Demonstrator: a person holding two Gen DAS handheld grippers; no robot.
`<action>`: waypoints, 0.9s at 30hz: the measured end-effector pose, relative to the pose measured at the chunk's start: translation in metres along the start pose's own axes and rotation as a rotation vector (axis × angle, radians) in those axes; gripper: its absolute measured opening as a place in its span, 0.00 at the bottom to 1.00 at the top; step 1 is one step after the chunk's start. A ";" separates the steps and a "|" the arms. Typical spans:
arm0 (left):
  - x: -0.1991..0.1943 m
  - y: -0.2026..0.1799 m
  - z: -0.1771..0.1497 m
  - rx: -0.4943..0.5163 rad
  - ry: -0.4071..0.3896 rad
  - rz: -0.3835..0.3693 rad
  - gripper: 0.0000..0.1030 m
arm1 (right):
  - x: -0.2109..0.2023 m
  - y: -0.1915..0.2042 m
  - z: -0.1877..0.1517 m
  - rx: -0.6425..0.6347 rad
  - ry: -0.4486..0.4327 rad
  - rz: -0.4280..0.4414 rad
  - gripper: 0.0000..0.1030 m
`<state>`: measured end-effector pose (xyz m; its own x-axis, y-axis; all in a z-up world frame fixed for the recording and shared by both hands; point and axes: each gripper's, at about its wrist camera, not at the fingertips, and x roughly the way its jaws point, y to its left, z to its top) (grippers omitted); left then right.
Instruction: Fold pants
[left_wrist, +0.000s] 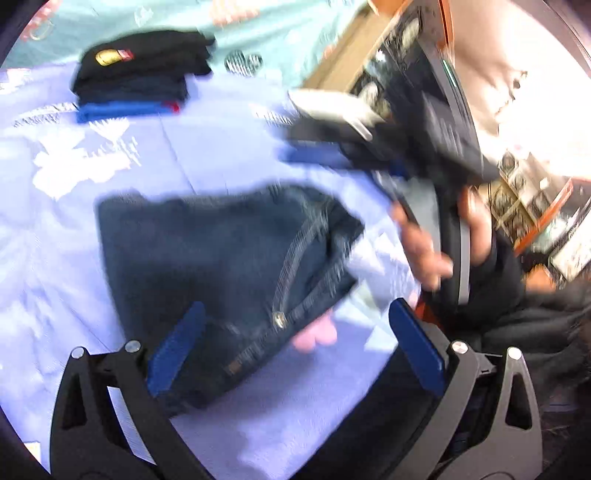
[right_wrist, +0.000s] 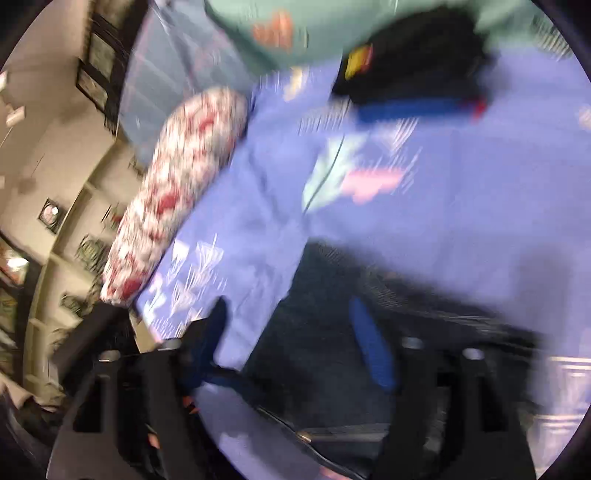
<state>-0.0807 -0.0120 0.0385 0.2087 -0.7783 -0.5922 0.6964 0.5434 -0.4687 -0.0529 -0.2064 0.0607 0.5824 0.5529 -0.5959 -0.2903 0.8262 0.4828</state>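
**Jeans Folded on Bed, Both Hand-Held Grippers Open**

Left hand-held gripper (left_wrist: 295, 343): jaws spread wide, blue pads (left_wrist: 177, 347) clear of any cloth. The pads straddle the near edge of the jeans (left_wrist: 221, 258) without pressing on them.

Right hand-held gripper (right_wrist: 295, 343): jaws wide apart, nothing clamped between them. The picture is blurred; dark denim lies under and between the fingers. A hand (left_wrist: 436, 243) grips its handle at the right of the left wrist view.

The jeans lie as a compact folded rectangle on a lilac sheet (left_wrist: 221, 147) covering the bed. A stack of folded dark clothes (left_wrist: 140, 74) sits well apart, at the far side. A red-and-white bolster (right_wrist: 173, 195) lies along the bed edge.
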 end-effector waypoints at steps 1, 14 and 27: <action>-0.005 0.007 0.005 -0.026 -0.024 0.015 0.98 | -0.012 -0.002 -0.005 0.005 -0.052 -0.035 0.88; -0.009 0.116 0.021 -0.505 -0.060 0.198 0.98 | -0.078 -0.095 -0.076 0.315 -0.148 -0.055 0.93; 0.027 0.103 0.026 -0.384 0.097 0.240 0.98 | -0.109 -0.126 -0.084 0.266 -0.093 -0.194 0.97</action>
<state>0.0146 0.0145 -0.0091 0.2548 -0.5928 -0.7640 0.3277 0.7962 -0.5086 -0.1437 -0.3617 0.0104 0.6780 0.3657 -0.6377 0.0340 0.8509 0.5242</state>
